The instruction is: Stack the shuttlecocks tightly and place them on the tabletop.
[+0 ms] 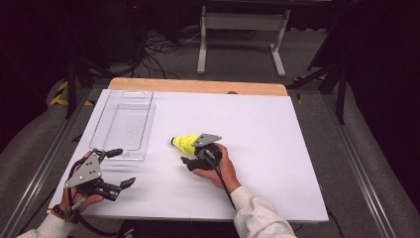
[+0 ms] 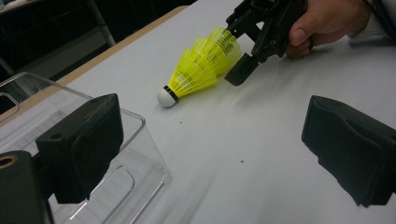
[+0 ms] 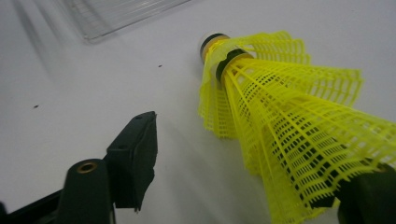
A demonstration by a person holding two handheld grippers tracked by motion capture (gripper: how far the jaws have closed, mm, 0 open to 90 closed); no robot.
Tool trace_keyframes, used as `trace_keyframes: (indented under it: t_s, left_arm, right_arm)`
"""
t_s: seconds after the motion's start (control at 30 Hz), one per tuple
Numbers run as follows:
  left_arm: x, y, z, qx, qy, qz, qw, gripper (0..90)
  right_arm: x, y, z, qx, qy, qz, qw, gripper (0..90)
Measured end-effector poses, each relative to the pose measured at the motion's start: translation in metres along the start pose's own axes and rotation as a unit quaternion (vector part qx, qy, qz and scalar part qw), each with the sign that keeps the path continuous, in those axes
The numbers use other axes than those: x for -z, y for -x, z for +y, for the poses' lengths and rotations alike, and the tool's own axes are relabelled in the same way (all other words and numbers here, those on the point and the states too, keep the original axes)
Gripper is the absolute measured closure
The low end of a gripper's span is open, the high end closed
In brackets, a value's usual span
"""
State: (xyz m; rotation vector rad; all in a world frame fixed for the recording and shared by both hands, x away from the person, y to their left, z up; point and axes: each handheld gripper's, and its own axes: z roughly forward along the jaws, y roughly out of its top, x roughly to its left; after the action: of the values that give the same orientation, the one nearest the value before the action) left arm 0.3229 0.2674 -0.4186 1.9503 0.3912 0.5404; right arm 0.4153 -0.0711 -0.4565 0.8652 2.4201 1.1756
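A stack of nested yellow plastic shuttlecocks [image 1: 185,143] lay on its side on the white table [image 1: 257,148], white cork tip toward the clear plastic bin [image 1: 124,124] and well apart from it, so its flared skirt end faced the person and offered the easiest place to take hold. The right gripper [image 1: 190,157] had its jaws parted around that skirt end: in the right gripper view one jaw stood clear of the mesh with bare table between, while the other sat at the skirt's rim, touching or nearly so, so the pads were not pressing from both sides and the stack [image 3: 289,121] was not held. The low, nearly level angle of that gripper suited sliding the jaws along a thing lying flat. The left gripper [image 1: 116,167] rested near the bin's near corner with its jaws wide and nothing between them, probably kept there out of the way and ready beside the bin. In the left gripper view the shuttlecocks [image 2: 201,70] lay beyond the bin's corner [image 2: 140,140], with the right gripper [image 2: 243,51] at their wide end
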Motion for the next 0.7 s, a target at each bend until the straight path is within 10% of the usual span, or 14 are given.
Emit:
trace_keyframes:
  t_s: [0.37,0.7]
  left_arm:
    - [0.000,0.000,0.000,0.001,0.001,0.000,1.0000,6.4]
    - [0.000,-0.001,-0.001,0.003,-0.001,-0.001,1.0000,6.4]
  right_arm:
    - [-0.012,0.000,0.009,-0.034,0.006,-0.056,0.9978,58.9]
    - [-0.020,0.001,0.013,-0.009,-0.007,-0.083,0.9965,82.2]
